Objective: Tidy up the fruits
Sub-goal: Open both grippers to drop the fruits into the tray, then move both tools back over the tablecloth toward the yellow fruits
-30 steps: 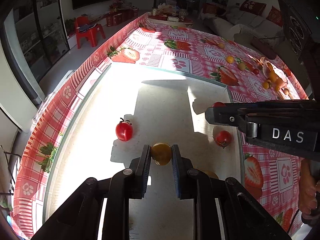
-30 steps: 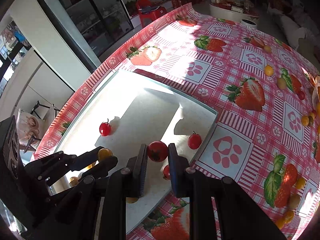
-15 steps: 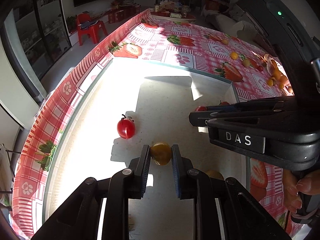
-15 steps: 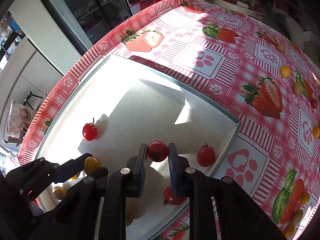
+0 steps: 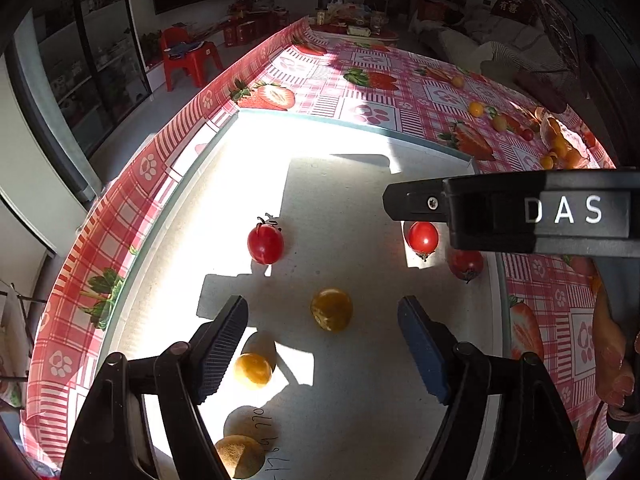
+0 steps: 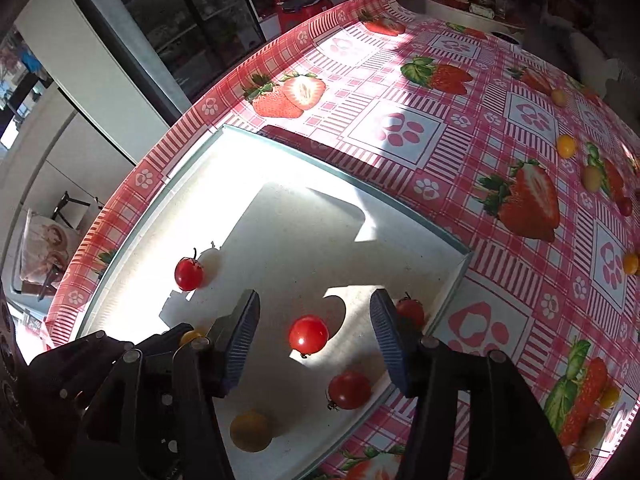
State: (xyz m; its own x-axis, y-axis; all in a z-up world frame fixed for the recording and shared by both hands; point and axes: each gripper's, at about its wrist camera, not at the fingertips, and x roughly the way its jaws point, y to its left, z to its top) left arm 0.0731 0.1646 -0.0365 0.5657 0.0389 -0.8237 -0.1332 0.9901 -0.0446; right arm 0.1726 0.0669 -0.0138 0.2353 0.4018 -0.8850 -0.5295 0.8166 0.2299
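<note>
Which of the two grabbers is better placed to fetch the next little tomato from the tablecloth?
Probably the right gripper. Its jaws are opening around a red tomato lying on the white tray, and the loose tomatoes lie on the tablecloth on its side. The left gripper sits farther from them.

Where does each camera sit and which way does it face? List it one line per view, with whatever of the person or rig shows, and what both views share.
Left wrist: on the left gripper, looking steeply down along its opening jaws at a yellow tomato lying free on the white tray; the right gripper's side and a hand show at right.
Right wrist: on the right gripper, looking down past its opening jaws at a red tomato on the tray; the left gripper shows lower left.
Shared: tray, tomatoes, strawberry tablecloth.
</note>
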